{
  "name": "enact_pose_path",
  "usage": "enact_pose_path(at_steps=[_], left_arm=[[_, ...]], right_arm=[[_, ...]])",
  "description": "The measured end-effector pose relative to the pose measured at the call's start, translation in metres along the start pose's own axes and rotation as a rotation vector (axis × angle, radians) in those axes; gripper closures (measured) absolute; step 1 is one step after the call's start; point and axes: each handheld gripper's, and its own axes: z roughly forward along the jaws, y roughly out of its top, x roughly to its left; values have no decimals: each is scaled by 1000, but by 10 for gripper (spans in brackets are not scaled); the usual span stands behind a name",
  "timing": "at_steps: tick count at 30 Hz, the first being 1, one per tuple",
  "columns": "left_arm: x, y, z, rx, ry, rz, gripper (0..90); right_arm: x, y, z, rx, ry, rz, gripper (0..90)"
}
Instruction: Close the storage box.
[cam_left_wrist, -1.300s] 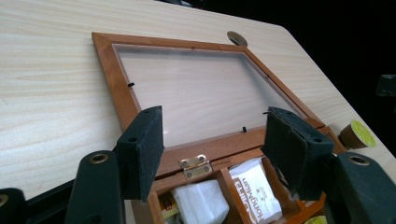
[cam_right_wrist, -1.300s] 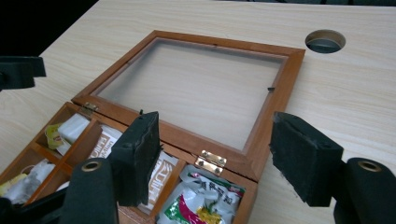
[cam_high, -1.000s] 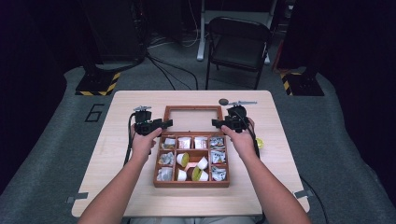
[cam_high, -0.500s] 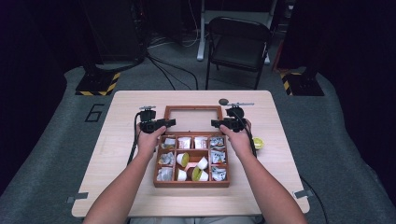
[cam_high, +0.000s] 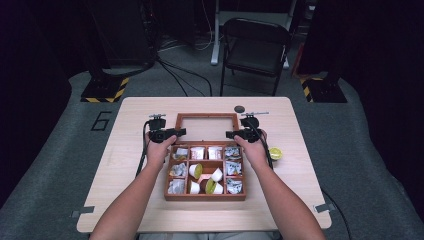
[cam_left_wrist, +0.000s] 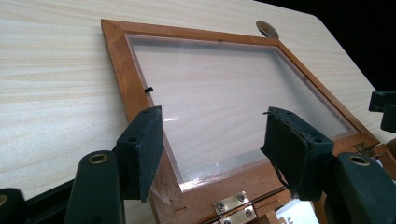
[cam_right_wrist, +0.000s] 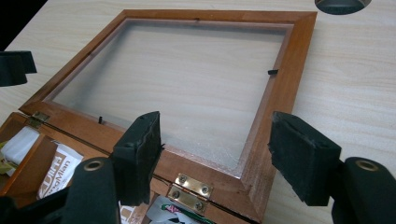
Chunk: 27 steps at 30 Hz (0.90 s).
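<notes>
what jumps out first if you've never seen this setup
A wooden box sits mid-table, its compartments full of packets and small cups, its glass-paned lid lying open flat behind it. The left gripper and right gripper, both open, flank the lid's near corners. A lime half lies right of the box.

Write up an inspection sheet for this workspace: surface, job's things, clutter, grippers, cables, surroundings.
Surface: light wood table, bare around the box.
Job's things: wooden box, lid open flat; compartments hold packets and white cups.
Clutter: lime half right of box; dark disc behind the lid.
Grippers: left gripper and right gripper open, at the lid's hinge corners.
Cables: one trails from each gripper; more on the floor.
Surroundings: folding chair, grey floor, dark backdrop.
</notes>
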Motion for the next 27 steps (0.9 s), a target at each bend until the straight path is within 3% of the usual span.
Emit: enact_pose_path(at_steps=[13,22,27], left_arm=[[5,-2,3,30,10,10,376],[7,-1,5,35,0,-25,374],[9,-2,6,55,9,-20,374]], right_arm=[[-2,-1,7,21,5,10,337],[-3,-2,11,28,3,4,337],[-6,-3,12,40,0,16,337]])
